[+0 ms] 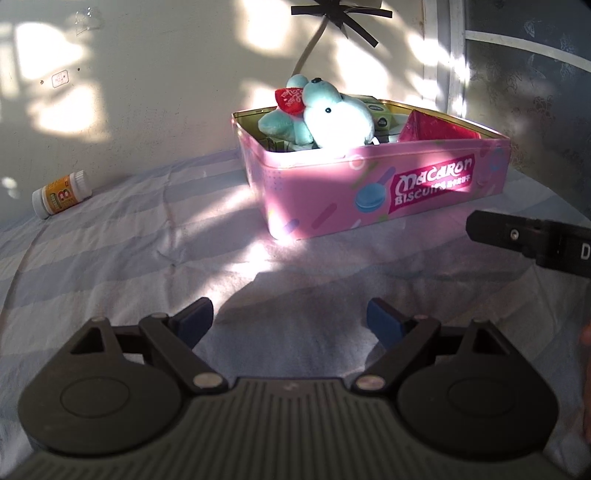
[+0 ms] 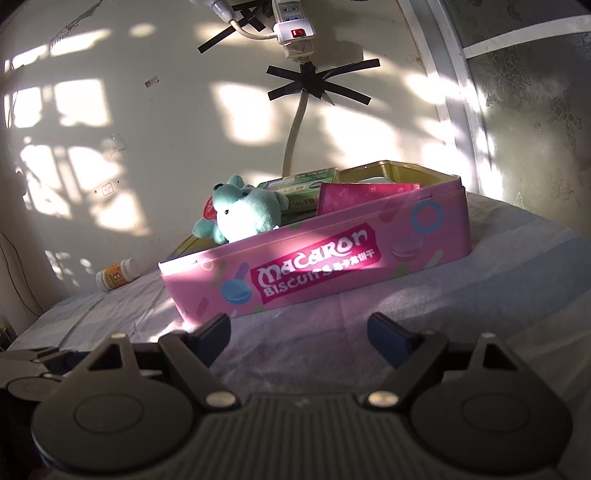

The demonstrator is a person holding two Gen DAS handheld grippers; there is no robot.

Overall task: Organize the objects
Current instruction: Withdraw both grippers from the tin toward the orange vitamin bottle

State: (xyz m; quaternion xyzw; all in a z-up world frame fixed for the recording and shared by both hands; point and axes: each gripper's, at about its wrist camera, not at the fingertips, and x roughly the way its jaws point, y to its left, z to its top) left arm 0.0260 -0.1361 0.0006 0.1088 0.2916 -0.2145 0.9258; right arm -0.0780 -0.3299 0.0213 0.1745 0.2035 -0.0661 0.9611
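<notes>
A pink macaron biscuit tin [image 1: 369, 192] [image 2: 332, 266] stands open on the striped sheet. Inside it lie a teal plush bear [image 1: 332, 114] [image 2: 243, 218] with a red heart, green boxes [image 1: 380, 114] [image 2: 299, 188] and a magenta packet [image 1: 439, 129] [image 2: 354, 195]. A white and yellow pill bottle [image 1: 61, 197] [image 2: 116, 275] lies on its side by the wall, left of the tin. My left gripper [image 1: 290, 314] hovers low over the sheet in front of the tin, open and empty. My right gripper [image 2: 299, 325] is open and empty just before the tin's front wall.
The striped sheet [image 1: 129, 266] covers the whole surface up to a sunlit wall. A power strip [image 2: 295, 33] and its taped cable hang on the wall above the tin. A patterned panel [image 2: 535, 110] rises at the right. One black finger of the right gripper [image 1: 517, 236] enters the left view.
</notes>
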